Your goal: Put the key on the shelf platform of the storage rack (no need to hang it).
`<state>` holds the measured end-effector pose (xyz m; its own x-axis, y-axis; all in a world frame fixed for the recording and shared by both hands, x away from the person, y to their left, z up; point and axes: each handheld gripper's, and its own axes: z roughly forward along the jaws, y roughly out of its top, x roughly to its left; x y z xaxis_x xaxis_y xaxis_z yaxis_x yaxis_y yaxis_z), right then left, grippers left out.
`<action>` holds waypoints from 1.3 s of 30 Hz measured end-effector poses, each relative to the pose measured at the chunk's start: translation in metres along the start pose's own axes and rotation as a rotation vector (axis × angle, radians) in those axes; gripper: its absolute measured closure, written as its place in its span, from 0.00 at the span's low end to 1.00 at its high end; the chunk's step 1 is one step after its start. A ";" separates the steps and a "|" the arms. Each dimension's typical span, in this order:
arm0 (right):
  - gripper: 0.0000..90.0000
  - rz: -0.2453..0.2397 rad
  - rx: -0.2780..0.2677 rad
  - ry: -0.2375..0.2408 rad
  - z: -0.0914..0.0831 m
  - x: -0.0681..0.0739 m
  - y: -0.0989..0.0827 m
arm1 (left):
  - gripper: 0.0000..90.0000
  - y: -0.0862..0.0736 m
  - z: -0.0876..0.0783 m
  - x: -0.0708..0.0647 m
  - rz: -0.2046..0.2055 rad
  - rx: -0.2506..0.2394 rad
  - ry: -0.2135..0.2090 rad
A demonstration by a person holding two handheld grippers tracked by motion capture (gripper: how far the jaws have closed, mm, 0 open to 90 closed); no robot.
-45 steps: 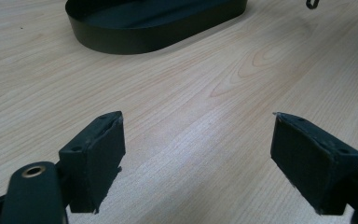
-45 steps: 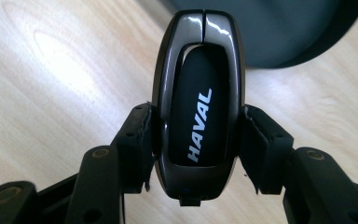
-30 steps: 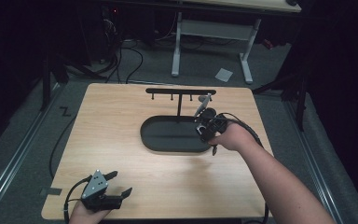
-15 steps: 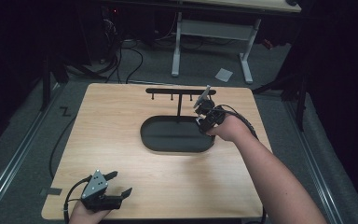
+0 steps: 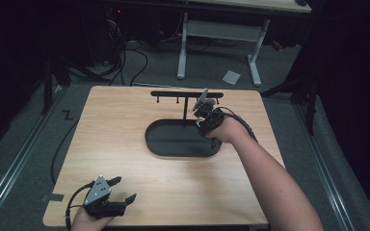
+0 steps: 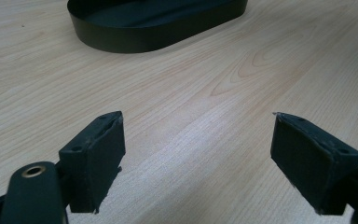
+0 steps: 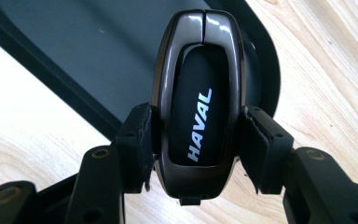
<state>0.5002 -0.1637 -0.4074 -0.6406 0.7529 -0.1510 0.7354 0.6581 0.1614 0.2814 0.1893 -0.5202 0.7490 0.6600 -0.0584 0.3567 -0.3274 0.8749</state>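
A glossy dark key fob [image 7: 198, 107] marked HAVAL sits upright between the jaws of my right gripper [image 7: 198, 133], which is shut on its sides. In the high view this right gripper [image 5: 205, 115] hovers over the far right end of the black oval tray [image 5: 173, 150], just in front of the black hook rack [image 5: 187, 94]. Below the fob, the right gripper view shows the tray floor [image 7: 98, 51] and its rim. My left gripper [image 5: 125, 188] rests at the table's front left, open, with bare wood between its jaws [image 6: 196, 121]. From the left gripper view, the tray [image 6: 144, 42] lies far ahead.
The wooden table [image 5: 125, 125] has bare room left of and in front of the tray. A cable trails from the right gripper along the forearm. Beyond the table's far edge are a white desk frame [image 5: 217, 33], floor cables and a scrap of paper [image 5: 231, 76].
My right hand has carried the key fob from the tray's right edge toward the far side, closer to the hook rack. The left gripper has stayed put.
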 end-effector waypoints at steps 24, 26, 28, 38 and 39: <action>0.54 -0.052 0.004 0.037 0.044 0.034 0.016 | 0.21 0.000 0.000 0.000 0.003 0.004 -0.002; 0.54 -0.057 -0.001 0.038 0.046 0.034 0.017 | 0.21 0.000 0.000 0.000 0.003 0.004 -0.003; 0.54 -0.056 0.004 0.042 0.051 0.037 0.019 | 0.21 0.000 0.000 0.000 0.002 0.005 -0.003; 0.54 -0.059 0.015 0.031 0.074 0.042 0.027 | 0.21 -0.001 0.000 0.001 0.002 0.009 -0.003; 0.54 -0.054 0.016 0.035 0.076 0.042 0.027 | 0.21 -0.001 0.000 0.001 0.003 0.009 -0.004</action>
<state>0.5101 -0.1147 -0.4835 -0.6863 0.7165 -0.1249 0.7030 0.6975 0.1389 0.2814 0.1902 -0.5210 0.7518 0.6568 -0.0579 0.3601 -0.3355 0.8705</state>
